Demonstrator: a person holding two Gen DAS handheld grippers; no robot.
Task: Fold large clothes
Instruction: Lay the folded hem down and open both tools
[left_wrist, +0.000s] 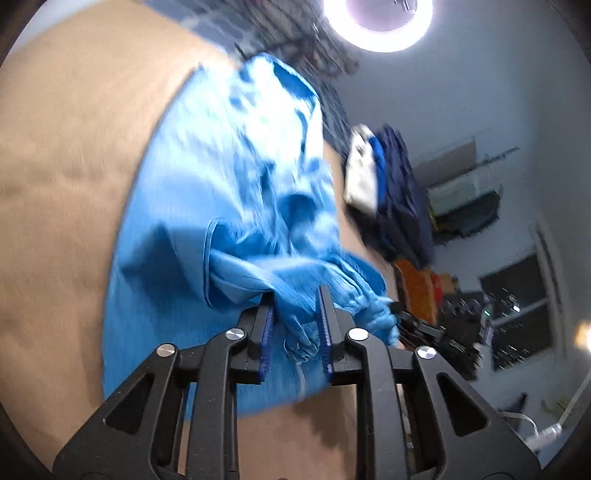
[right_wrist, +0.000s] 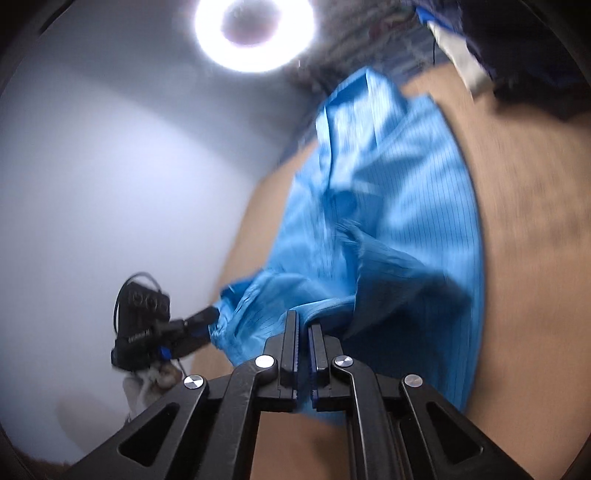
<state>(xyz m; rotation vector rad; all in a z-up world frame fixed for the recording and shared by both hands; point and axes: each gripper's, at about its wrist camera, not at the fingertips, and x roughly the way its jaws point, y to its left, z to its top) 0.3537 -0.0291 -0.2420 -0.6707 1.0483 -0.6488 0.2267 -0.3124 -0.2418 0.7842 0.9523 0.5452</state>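
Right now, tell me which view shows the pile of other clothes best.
The left wrist view: the pile of dark and white clothes sits whole beyond the blue garment. The right wrist view catches only its blurred edge at the top corner.

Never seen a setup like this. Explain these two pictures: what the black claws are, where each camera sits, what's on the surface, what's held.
The black claws are hand-held grippers, one in each of a person's hands, each carrying a wide-angle camera that looks out along its fingers. One picture comes from the left gripper, the other from the right gripper. A blue garment lies on a tan surface, with a pile of clothes further back. The left gripper has bunched cloth between its jaws; the right is pinched on the garment's edge. The ring light is above.
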